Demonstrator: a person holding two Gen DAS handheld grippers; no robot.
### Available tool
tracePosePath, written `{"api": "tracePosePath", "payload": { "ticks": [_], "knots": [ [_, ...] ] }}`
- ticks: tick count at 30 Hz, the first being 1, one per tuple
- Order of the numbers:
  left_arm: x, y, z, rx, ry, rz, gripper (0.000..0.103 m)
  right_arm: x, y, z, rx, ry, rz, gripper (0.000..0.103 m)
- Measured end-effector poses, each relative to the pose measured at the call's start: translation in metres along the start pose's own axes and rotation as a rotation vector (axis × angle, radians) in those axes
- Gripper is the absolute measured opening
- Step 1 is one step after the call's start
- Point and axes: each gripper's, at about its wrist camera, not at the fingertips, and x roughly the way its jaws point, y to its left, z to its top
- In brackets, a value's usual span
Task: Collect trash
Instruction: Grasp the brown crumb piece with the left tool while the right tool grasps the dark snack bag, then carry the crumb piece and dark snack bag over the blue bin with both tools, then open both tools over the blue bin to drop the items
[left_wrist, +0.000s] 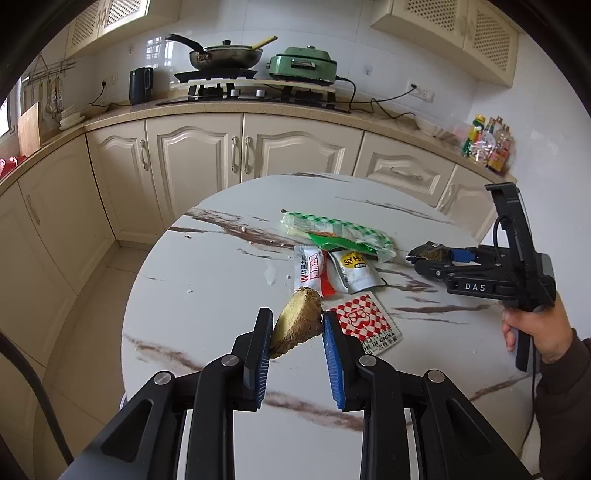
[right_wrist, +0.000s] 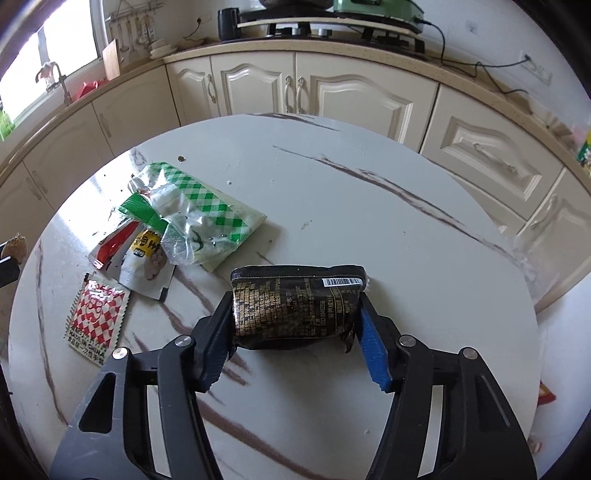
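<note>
1. My left gripper (left_wrist: 297, 326): one, its pads clamped on one chunk of ginger (left_wrist: 295, 323), held clear above the round marble table (left_wrist: 207, 258).
2. My right gripper (right_wrist: 295, 317): one, its two fingers pressed against the ends of one black-and-gold snack packet (right_wrist: 295, 304) lying on the table near the edge closest to me.
3. Wrappers loose on the table, four counted: one green-checked clear bag (right_wrist: 207, 218), one red-and-white sachet (left_wrist: 312, 269), one silver-and-yellow sachet (left_wrist: 354, 271), one red-and-white checked packet (left_wrist: 364, 321). The first three overlap in a heap; the checked packet lies just beside them.
4. Left wrist view only: my right hand (left_wrist: 539, 328) on the gripper's handle, one frying pan (left_wrist: 221, 53), one green electric cooker (left_wrist: 303, 66), one black jug (left_wrist: 140, 85), a cluster of bottles (left_wrist: 487, 144) on the counter.
5. Right wrist view only: the window (right_wrist: 48, 55), one tap (right_wrist: 55, 77), and the barcode on the black packet.
</note>
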Motion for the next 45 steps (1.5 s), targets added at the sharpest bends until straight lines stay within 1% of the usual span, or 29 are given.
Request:
{"api": "tracePosePath", "payload": {
  "ticks": [2,6,10,13,15,16,21,23,25,26,28,30,33,35,37,38,39,40,42,44,45],
  "knots": [
    [-0.011,0.001,-0.002,-0.004,-0.008,0.000,0.023,-0.012,0.003,-0.005,0.014,-0.023,-0.001,0.059],
    [-0.042,0.003,-0.007,-0.023,-0.047,-0.012,0.023,-0.053,0.012,-0.008,0.028,-0.098,0.009,0.059],
    [-0.080,0.014,-0.015,-0.042,-0.094,-0.024,0.023,-0.102,0.040,-0.005,0.002,-0.177,0.036,0.059],
    [-0.112,0.029,-0.027,-0.064,-0.130,-0.013,0.023,-0.135,0.075,0.001,-0.037,-0.237,0.075,0.059],
    [-0.132,0.040,-0.036,-0.081,-0.147,0.006,0.023,-0.153,0.106,0.005,-0.073,-0.268,0.120,0.060],
    [-0.140,0.047,-0.041,-0.091,-0.154,0.014,0.023,-0.162,0.127,0.007,-0.094,-0.287,0.154,0.060],
    [-0.182,0.095,-0.071,-0.152,-0.168,0.091,0.023,-0.176,0.219,0.012,-0.188,-0.337,0.291,0.060],
    [-0.196,0.116,-0.083,-0.182,-0.168,0.130,0.023,-0.170,0.266,0.013,-0.226,-0.342,0.353,0.061],
    [-0.207,0.136,-0.095,-0.211,-0.159,0.179,0.023,-0.157,0.300,0.016,-0.244,-0.322,0.399,0.061],
    [-0.213,0.150,-0.104,-0.235,-0.155,0.209,0.023,-0.146,0.319,0.017,-0.252,-0.307,0.428,0.061],
    [-0.220,0.169,-0.114,-0.267,-0.144,0.246,0.023,-0.121,0.356,0.018,-0.263,-0.267,0.475,0.061],
    [-0.224,0.191,-0.126,-0.306,-0.127,0.294,0.023,-0.099,0.382,0.018,-0.274,-0.229,0.494,0.061],
    [-0.224,0.220,-0.141,-0.355,-0.098,0.345,0.023,-0.050,0.423,0.020,-0.287,-0.151,0.506,0.061],
    [-0.218,0.238,-0.149,-0.394,-0.077,0.353,0.023,-0.021,0.441,0.020,-0.294,-0.107,0.499,0.061],
    [-0.209,0.251,-0.150,-0.414,-0.055,0.360,0.023,0.011,0.454,0.021,-0.304,-0.071,0.476,0.062],
    [-0.202,0.258,-0.152,-0.423,-0.042,0.358,0.023,0.022,0.458,0.022,-0.301,-0.058,0.469,0.063],
    [-0.196,0.265,-0.148,-0.430,-0.029,0.356,0.023,0.041,0.463,0.025,-0.290,-0.034,0.456,0.066],
    [-0.188,0.272,-0.147,-0.437,-0.015,0.352,0.023,0.052,0.464,0.025,-0.285,-0.023,0.447,0.066],
    [-0.172,0.282,-0.145,-0.447,0.008,0.341,0.023,0.079,0.464,0.031,-0.262,0.002,0.416,0.071],
    [-0.157,0.290,-0.139,-0.443,0.024,0.328,0.023,0.096,0.465,0.036,-0.235,0.019,0.398,0.071],
    [-0.150,0.299,-0.135,-0.442,0.035,0.318,0.023,0.102,0.462,0.040,-0.218,0.014,0.392,0.071]
  ]
}}
